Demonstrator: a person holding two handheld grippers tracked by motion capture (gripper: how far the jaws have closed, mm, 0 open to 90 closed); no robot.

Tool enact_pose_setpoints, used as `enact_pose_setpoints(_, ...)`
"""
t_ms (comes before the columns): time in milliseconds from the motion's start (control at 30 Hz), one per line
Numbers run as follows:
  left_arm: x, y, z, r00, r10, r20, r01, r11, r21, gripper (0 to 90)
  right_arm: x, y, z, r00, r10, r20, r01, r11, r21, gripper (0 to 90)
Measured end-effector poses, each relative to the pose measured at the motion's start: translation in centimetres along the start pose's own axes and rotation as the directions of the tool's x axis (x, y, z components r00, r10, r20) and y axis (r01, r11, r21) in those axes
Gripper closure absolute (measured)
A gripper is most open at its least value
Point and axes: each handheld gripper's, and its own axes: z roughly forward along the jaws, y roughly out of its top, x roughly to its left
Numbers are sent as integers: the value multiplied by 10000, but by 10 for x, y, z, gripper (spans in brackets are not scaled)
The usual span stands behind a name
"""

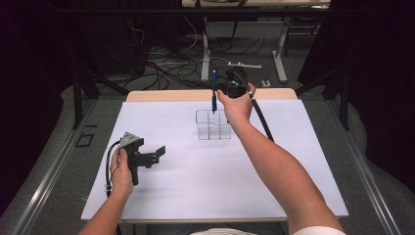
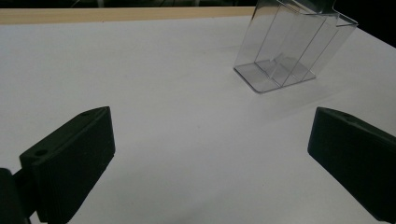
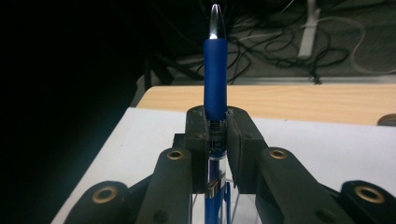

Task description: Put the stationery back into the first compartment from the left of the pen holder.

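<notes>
The blue pen's [image 3: 215,74] lower end is cut off by the right gripper view's bottom edge; the clear plastic organiser's [image 2: 292,44] top is cropped.

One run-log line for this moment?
right hand-held gripper: shut on blue pen | over clear organizer | left hand-held gripper: open, idle

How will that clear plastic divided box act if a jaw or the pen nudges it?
The clear plastic divided box looks thin-walled and empty, so probably light: a nudge would likely slide it across the smooth white table sheet. It stands taller than its base is wide, so a high push may tip it. The blue pen clamped in the right gripper could catch on a divider.
</notes>
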Motion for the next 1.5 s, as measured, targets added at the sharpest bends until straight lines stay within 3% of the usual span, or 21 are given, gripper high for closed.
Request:
enact_pose_setpoints(300, 0, 0, 0, 10000, 16, -11, -16, 10000, -32, 5, 1, -17, 11, 9995, -176, 257, 194, 9975, -685, 799)
enact_pose_setpoints(1033, 1, 0, -1, 9999, -123, 33, 123, 9999, -47, 7, 3, -37, 52, 9984, -418, 388, 431, 9985, -327, 799)
enact_pose_setpoints(1500, 5, -2, 0, 9997, -260, -50, 260, 9997, 27, 7, 6, -51, 66, 9963, -815, 282, 810, 9965, 205, 799)
